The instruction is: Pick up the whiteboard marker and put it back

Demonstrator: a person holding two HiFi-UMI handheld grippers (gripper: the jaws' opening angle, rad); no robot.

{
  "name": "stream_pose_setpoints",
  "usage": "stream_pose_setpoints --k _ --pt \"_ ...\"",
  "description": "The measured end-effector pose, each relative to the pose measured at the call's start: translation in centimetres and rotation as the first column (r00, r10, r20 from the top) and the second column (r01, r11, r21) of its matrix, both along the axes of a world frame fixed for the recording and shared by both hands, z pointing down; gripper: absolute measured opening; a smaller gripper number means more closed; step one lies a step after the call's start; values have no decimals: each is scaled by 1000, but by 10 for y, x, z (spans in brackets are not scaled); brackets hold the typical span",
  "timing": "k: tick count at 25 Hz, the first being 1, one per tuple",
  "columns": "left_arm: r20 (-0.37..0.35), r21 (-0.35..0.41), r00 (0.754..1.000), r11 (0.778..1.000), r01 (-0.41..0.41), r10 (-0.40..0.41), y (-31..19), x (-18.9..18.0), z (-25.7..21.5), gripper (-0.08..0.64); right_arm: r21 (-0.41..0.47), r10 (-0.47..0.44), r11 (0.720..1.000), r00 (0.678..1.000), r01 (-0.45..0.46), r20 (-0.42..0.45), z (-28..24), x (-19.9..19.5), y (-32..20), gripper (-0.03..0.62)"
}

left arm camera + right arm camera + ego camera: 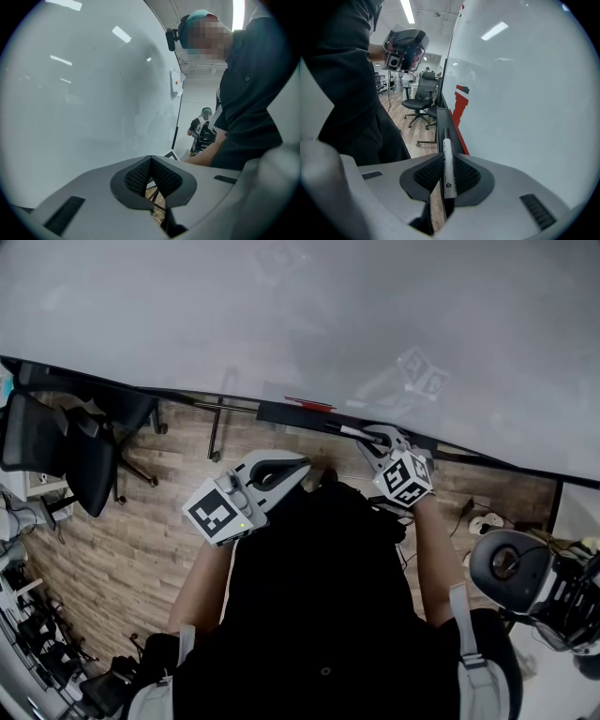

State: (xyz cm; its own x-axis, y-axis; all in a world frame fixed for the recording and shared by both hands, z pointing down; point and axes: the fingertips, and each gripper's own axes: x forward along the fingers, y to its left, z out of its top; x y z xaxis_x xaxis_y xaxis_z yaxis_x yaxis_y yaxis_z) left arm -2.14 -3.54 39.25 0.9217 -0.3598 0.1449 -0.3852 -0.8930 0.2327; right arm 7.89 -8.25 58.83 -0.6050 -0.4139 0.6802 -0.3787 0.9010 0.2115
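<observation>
A white whiteboard marker point(448, 166) with a black cap lies lengthwise between the pads of my right gripper point(448, 174), which is shut on it. The cap end points along the black tray point(441, 123) under the whiteboard point(520, 93). In the head view the right gripper point(373, 440) holds the marker point(352, 432) just at the tray point(281, 412), right of a red item point(309, 404). My left gripper point(292, 466) hangs at chest height left of it, shut with nothing between its pads point(140, 177), and faces the whiteboard point(84, 93).
The person's dark torso point(319, 587) fills the lower middle of the head view. Black office chairs point(66, 442) stand on the wooden floor point(141, 531) at the left. A round grey machine point(511, 563) sits at the right. A red patch point(459, 105) shows on the board's lower edge.
</observation>
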Motion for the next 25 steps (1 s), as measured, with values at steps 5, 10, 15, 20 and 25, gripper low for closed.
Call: stream_pose_setpoints --k 5,10,15,20,25 --pt "-1 2 1000 1000 -4 4 -3 3 2 11 -17 10 1000 1000 -10 24 2 0 -3 74" --pt "-10 11 1000 1000 -9 9 -2 3 -1 11 5 20 1000 999 -21 49 -8 -1 -4 74" --pt "-9 11 1000 1000 -18 18 3 4 -4 12 49 62 996 981 -73 183 -53 -1 -5 74" --pt "-18 13 999 999 -37 37 -1 9 -4 11 129 18 990 956 -58 292 -115 -1 -2 60" --pt "-17 32 995 995 -93 94 -4 27 -12 12 185 -30 982 924 -45 382 -172 7 11 31"
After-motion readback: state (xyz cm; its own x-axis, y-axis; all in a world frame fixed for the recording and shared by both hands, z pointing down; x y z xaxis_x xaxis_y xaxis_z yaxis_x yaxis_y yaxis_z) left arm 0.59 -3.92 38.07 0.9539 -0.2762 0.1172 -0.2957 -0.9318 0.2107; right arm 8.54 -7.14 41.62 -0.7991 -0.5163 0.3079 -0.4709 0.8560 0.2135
